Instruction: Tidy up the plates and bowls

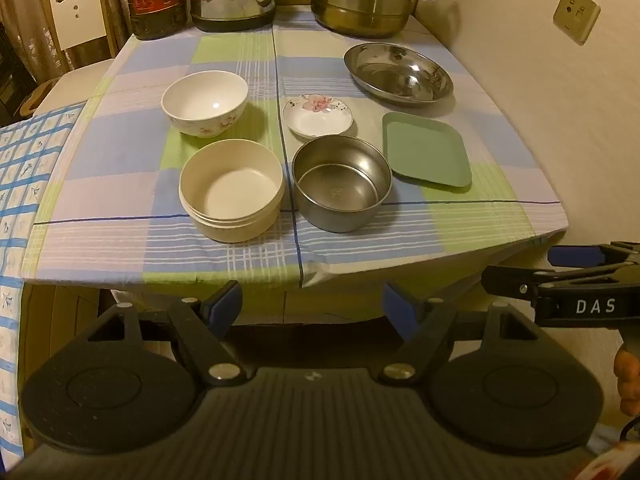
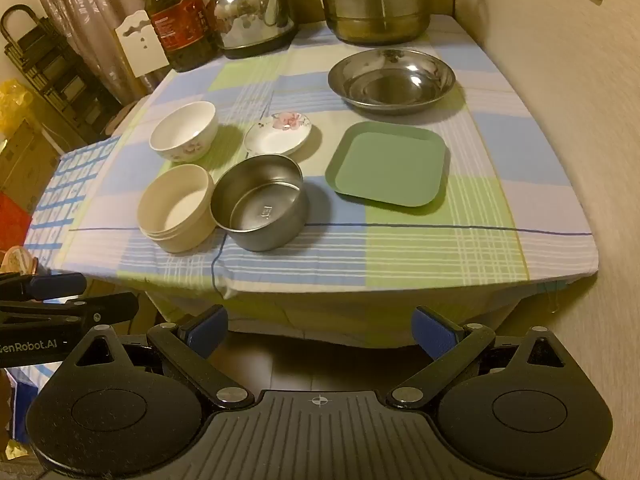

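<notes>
Both the left hand-held gripper (image 1: pixel 312 306) and right hand-held gripper (image 2: pixel 320 326) are spread and empty, short of the worktop (image 2: pixel 400 248). The steel bowl (image 2: pixel 260 204) touches the cream bowl (image 2: pixel 176 208); smooth walls may slip, knocking its neighbour.

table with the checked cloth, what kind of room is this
Most likely a home kitchen or dining corner. The table is pushed against a wall and holds a steel kettle, a stacked steamer pot and a big bottle of cooking oil behind the loose bowls and plates. Curtains and a chair show behind it.
</notes>
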`<action>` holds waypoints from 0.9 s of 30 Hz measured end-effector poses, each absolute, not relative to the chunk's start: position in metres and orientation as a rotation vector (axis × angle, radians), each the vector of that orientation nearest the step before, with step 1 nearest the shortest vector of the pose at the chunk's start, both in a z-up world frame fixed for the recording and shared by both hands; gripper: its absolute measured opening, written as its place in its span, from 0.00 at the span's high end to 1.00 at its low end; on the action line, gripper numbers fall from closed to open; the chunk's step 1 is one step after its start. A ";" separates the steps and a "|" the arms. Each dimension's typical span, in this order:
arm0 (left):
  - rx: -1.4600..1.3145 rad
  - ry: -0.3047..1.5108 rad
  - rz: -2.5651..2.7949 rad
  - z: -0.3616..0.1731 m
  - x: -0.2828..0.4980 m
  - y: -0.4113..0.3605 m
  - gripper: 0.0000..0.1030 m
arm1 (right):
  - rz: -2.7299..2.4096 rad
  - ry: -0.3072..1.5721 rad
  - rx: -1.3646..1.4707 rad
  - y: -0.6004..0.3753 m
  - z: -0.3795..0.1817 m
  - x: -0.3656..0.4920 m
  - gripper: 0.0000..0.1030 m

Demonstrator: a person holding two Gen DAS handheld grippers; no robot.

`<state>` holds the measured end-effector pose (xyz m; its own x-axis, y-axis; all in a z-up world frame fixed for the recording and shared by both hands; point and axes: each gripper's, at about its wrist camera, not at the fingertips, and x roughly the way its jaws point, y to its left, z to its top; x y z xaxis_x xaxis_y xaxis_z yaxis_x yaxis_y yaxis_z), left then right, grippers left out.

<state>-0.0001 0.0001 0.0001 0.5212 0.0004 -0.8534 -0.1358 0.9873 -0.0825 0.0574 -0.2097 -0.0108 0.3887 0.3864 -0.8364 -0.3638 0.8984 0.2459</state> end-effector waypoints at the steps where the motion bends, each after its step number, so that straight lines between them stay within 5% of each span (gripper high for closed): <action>1: -0.141 1.020 0.084 0.000 0.000 0.000 0.26 | 0.477 1.072 0.023 -0.210 -0.011 0.058 0.05; 27: -0.138 1.027 0.092 -0.002 0.001 0.003 0.26 | 0.477 1.072 0.023 -0.207 -0.011 0.061 0.05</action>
<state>0.0006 0.0030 -0.0016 0.5142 0.0118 -0.8576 -0.1415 0.9874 -0.0713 0.0608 -0.2075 -0.0112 0.3866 0.3856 -0.8377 -0.3641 0.8984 0.2455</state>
